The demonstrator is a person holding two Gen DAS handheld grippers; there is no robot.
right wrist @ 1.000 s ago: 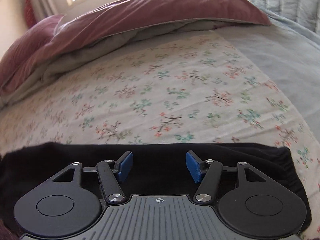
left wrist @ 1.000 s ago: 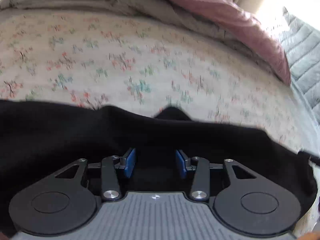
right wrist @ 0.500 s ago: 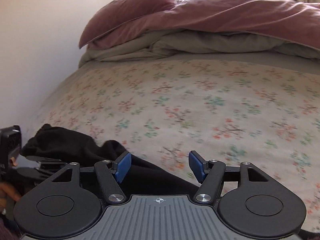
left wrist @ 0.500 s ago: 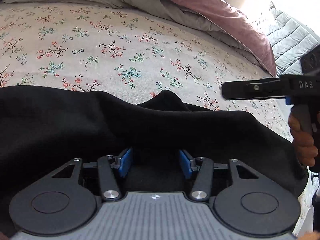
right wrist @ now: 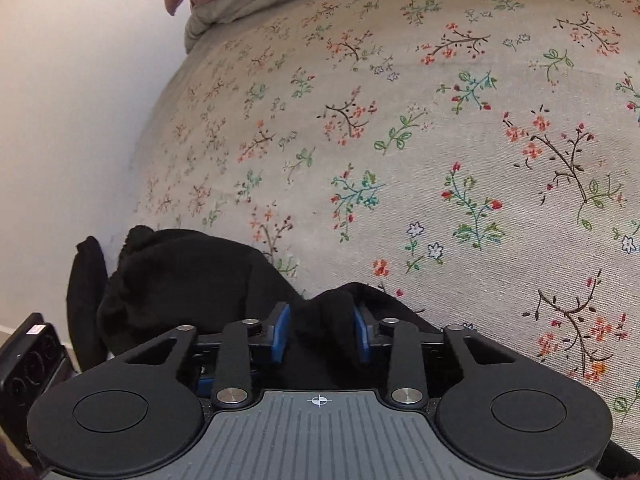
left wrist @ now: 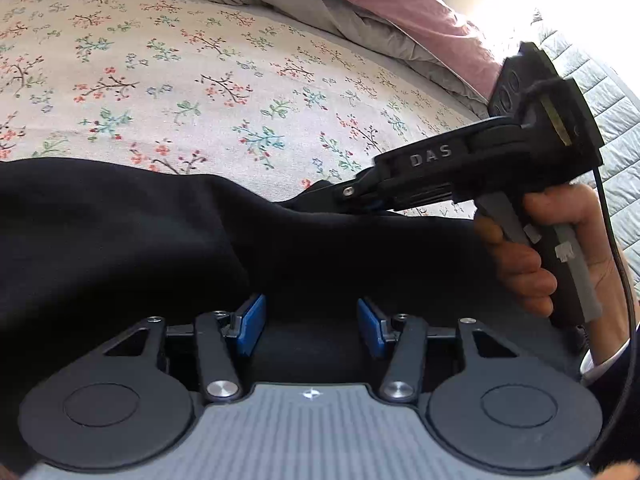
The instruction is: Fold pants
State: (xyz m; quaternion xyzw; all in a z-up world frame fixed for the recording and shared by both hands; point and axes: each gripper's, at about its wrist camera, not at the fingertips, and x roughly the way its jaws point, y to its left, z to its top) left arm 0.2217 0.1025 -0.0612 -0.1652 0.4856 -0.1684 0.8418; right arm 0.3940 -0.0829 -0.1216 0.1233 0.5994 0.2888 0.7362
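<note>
The black pants lie across the near edge of the floral bed sheet. My left gripper is open with its blue pads over the black cloth, which lies loose between them. My right gripper is shut on a raised fold of the pants at their far edge. In the left wrist view the right gripper reaches in from the right, held by a hand, with its tips on the cloth's upper edge. The rest of the pants bunch up to the left in the right wrist view.
A pink and grey duvet is piled at the head of the bed. A grey quilted cover lies to the right. A white wall runs along the bed's left side. A black device sits at the lower left.
My right gripper swung left across the bed, dropped to the pants' far edge and closed on a fold of cloth. My left gripper stayed open over the pants.
</note>
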